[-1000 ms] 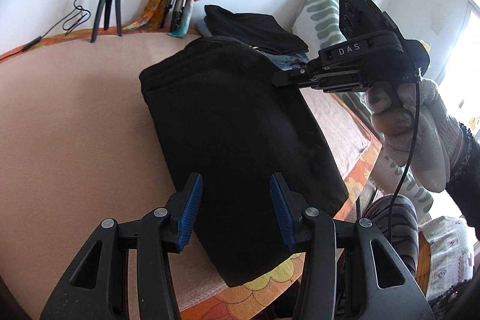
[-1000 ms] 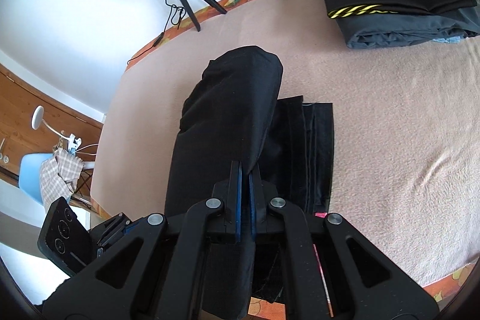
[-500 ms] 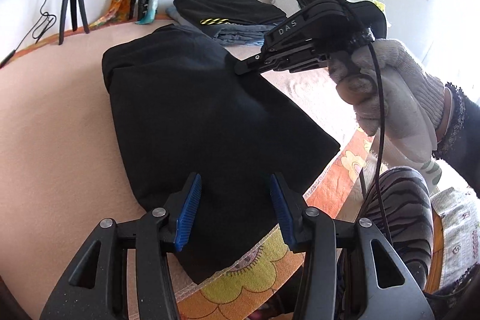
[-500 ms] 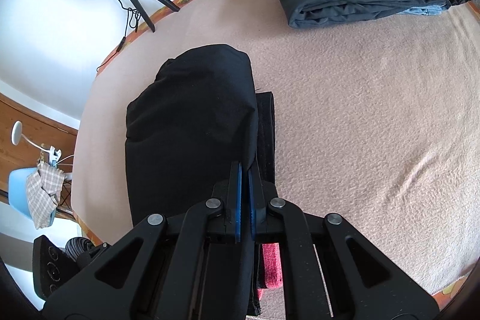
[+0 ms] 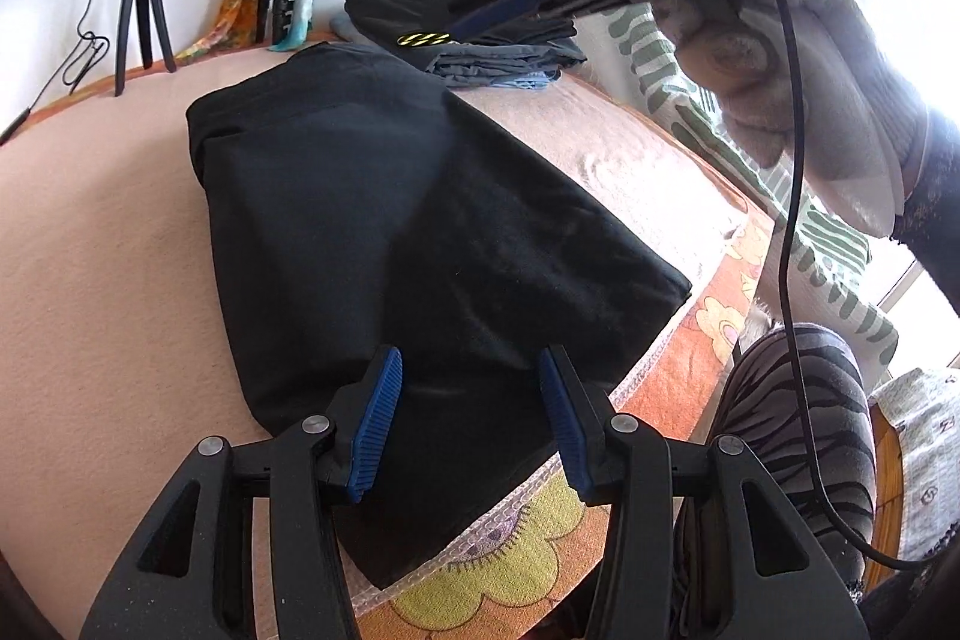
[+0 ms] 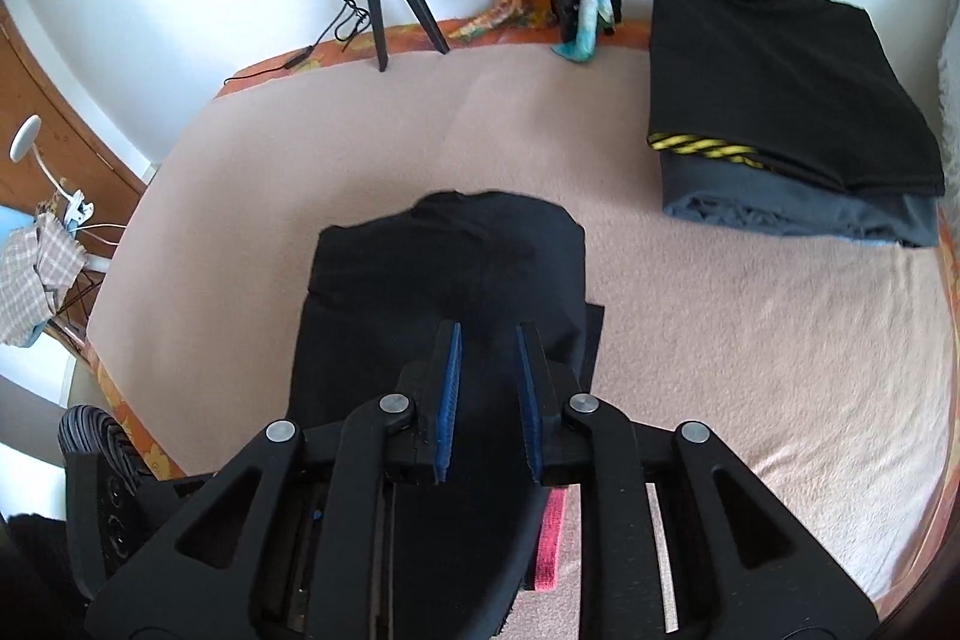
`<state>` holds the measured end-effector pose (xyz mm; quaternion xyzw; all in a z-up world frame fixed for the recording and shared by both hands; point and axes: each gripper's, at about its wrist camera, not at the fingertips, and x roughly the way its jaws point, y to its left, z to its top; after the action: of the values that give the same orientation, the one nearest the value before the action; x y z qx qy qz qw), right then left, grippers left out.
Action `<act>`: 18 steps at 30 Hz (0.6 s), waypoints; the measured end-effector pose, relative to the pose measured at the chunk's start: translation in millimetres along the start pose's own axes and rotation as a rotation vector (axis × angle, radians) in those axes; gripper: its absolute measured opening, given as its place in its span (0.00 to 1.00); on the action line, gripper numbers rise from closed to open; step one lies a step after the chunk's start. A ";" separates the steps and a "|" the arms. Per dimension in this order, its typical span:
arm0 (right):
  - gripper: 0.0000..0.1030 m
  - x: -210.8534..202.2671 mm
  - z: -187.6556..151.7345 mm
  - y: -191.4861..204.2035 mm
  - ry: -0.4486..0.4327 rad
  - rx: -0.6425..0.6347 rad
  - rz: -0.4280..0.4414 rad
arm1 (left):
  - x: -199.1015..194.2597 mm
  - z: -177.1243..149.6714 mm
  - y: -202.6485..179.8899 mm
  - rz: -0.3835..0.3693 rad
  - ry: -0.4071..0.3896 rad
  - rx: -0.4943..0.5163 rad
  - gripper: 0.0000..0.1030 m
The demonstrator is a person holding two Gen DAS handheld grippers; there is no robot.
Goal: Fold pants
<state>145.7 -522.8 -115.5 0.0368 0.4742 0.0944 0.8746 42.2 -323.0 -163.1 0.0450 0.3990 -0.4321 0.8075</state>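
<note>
Your left tongs (image 5: 468, 424) hover low over the near end of the black pants (image 5: 420, 232), blue pads apart and gripping nothing, the cloth lying just beyond and beneath them. And there go your right tongs (image 6: 487, 400), jaws opening as they ride above the bundle, no fabric pinched between the pads; from the left camera you can see them held up high in your gloved hand (image 5: 780, 58), well clear of the cloth. The fold looks laid down: the pants sit as a compact dark rectangle on the pink blanket of the bed (image 6: 720, 340), one corner reaching the bed's near edge, a lower layer peeking out on one side. Next, I'd say, you either square up that stray edge or lift the bundle by both ends, keeping the layers together. Farther back, the stack of folded clothes (image 6: 780, 112) waits near the wall.
</note>
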 end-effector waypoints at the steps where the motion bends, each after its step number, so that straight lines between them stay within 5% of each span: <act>1: 0.27 -0.5 7.1 7.1 -0.006 -0.029 0.016 | 0.5 -0.1 -0.5 0.004 -0.003 0.004 0.44; 4: 0.46 11.7 27.0 34.6 0.024 -0.136 0.076 | 1.2 -0.2 -3.0 0.013 -0.004 0.019 0.44; 11: 0.46 78.6 59.7 87.6 0.157 -0.301 0.173 | -0.7 -1.2 -3.9 0.011 -0.005 0.014 0.44; 18: 0.46 136.3 71.7 109.6 0.327 -0.477 0.122 | -1.6 -0.4 0.4 -0.004 -0.002 0.010 0.44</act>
<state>264.0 -386.4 -171.5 -0.1572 0.5699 0.2603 0.7633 41.7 -321.5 -162.4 0.0479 0.3962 -0.4359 0.8067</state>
